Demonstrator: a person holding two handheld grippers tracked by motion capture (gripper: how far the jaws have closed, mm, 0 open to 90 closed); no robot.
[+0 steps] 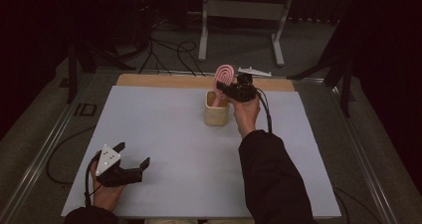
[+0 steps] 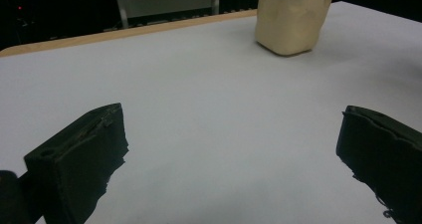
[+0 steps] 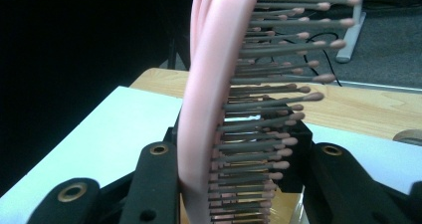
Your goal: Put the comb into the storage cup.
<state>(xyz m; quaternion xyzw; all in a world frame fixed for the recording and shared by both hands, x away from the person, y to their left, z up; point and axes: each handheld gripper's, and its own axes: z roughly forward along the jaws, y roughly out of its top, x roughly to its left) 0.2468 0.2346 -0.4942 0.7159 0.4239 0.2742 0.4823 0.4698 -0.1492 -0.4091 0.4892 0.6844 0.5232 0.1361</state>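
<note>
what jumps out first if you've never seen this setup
The pink hairbrush stands out first: it sits upright with its handle end down in the cream cup near the far middle of the pale table, clamped in the right tool. The right gripper view shows its grey bristles with pink tips close up. The left tool rests open and holding nothing at the near left corner.

The right gripper (image 3: pixel 234 184) is clamped on a pink hairbrush (image 3: pixel 209 109), which stands upright between its black jaws. The grey, pink-tipped bristles (image 3: pixel 278 84) point right of the brush's back. Behind the brush lies the white counter (image 3: pixel 114 129) with its wooden edge (image 3: pixel 358 109).
</note>
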